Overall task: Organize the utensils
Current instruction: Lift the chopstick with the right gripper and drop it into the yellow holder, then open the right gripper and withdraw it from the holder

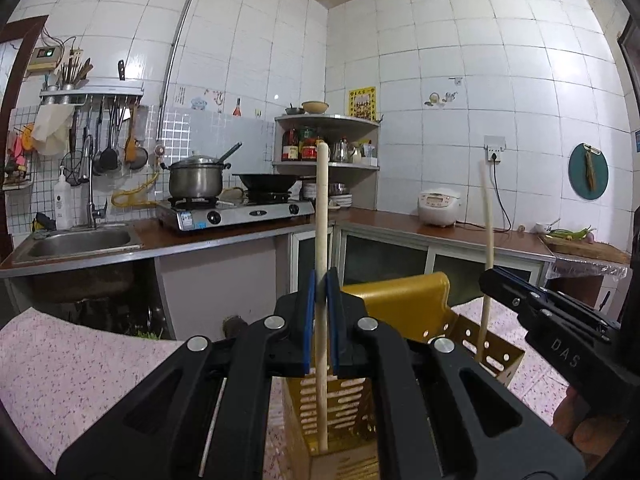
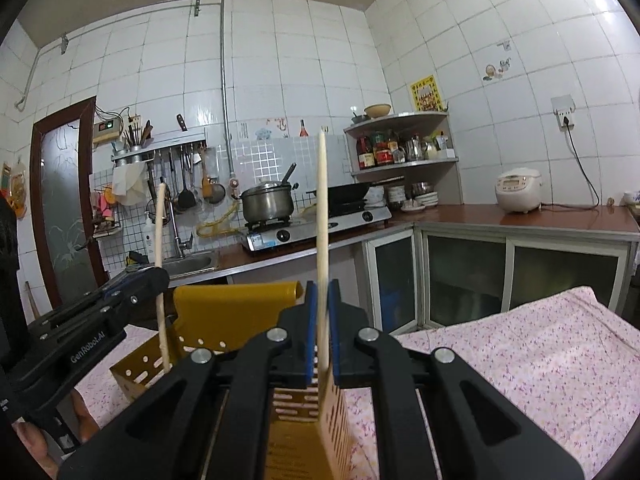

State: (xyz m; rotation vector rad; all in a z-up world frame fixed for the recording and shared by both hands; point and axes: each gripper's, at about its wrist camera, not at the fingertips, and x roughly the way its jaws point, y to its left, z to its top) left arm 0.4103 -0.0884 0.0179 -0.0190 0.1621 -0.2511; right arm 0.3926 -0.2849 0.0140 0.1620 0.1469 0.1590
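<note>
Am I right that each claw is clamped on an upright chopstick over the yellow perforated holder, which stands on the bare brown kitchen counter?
Not quite. The left claw and right claw each clamp an upright chopstick over the yellow holder, but the holder stands on a pink floral tablecloth, not the bare brown counter. Both wrist views show it.

White-tiled walls (image 1: 440,60) meet at a corner. A brown L-shaped counter (image 1: 400,226) carries a steel sink (image 1: 80,242), gas stove (image 1: 236,212) and rice cooker (image 1: 439,208). Corner shelf (image 1: 328,122) above.
</note>
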